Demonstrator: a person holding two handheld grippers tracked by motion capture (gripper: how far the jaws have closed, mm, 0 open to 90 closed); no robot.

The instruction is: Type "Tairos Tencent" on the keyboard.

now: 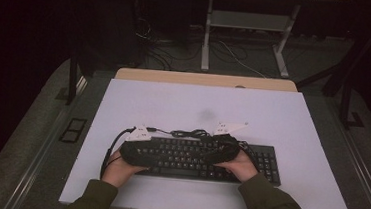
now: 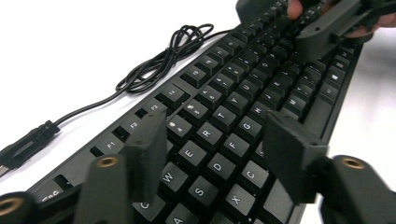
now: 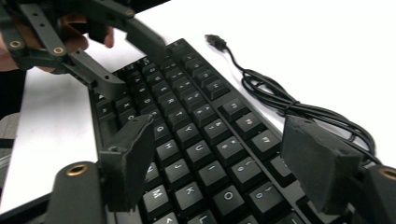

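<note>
left gripper | right gripper | spread over keyboard (near edge hidden by hands)

High view down over the table; both gripper views close, facing inward across the shared keyboard.

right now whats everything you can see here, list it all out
keyboard: 1, black, near-centre of the white table top, lying flat
keyboard cable: 1, black, bundled in loops just behind the keyboard, USB plug lying loose on the table
table: 1, white top, wooden edge at the far side
desk frame: 1, pale grey, on the floor beyond the table
left gripper: 1, black, open, over the keyboard's left keys
right gripper: 1, black, open, over the keyboard's right-hand keys
hands: 2, green sleeves, holding the grippers
</note>
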